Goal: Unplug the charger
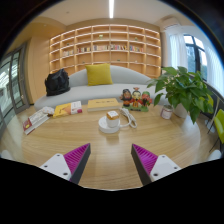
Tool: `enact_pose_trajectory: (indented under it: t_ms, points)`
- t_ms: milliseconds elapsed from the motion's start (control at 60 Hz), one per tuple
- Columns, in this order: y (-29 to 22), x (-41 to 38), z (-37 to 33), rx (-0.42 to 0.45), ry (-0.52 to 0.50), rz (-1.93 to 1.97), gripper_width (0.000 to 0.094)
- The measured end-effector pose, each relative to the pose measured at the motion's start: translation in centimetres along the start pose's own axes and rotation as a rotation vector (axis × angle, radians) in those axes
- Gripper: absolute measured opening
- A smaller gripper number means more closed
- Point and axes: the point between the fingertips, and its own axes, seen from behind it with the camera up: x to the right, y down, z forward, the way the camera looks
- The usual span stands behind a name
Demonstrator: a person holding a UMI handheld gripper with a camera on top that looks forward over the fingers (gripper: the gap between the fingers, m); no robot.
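My gripper (111, 160) is open and empty, its two magenta pads (76, 158) wide apart over the bare wooden table (110, 150). Beyond the fingers, at the middle of the table, stands a small white block (112, 116) on a round white base (109, 126), with a thin white cable beside it. I cannot tell whether this is the charger. Nothing is between the fingers.
A potted green plant (183, 88) stands at the right on the table. Small figurines (137, 98), a yellow book (102, 103) and papers (38, 118) lie at the far side. A grey sofa (100, 85) with a yellow cushion and shelves stand behind.
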Motion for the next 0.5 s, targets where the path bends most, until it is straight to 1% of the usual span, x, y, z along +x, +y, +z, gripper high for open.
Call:
enact_pose_trajectory:
  t_ms: [100, 183, 300, 333, 367, 400, 467, 500]
  points:
    - [-2.1, -1.1, 5.9, 0.054, -0.009, -0.025, 0.0856]
    - [-4.0, -1.0, 10.3, 0.091, 0.02, -0.041, 0.0854]
    - [-5.6, 0.0, 15.5, 0.112, 0.071, -0.024, 0.084]
    - [-6.0, 0.3, 16.8, 0.121, 0.077, -0.012, 0.0824]
    - [-6.1, 0.5, 17.9, 0.121, 0.079, -0.004, 0.0782]
    - [-6.1, 0.5, 18.9, 0.119, 0.079, 0.007, 0.0712]
    - [-5.7, 0.7, 20.3, 0.095, 0.087, 0.024, 0.0561]
    - [-5.7, 0.8, 20.7, 0.098, 0.088, 0.034, 0.0456]
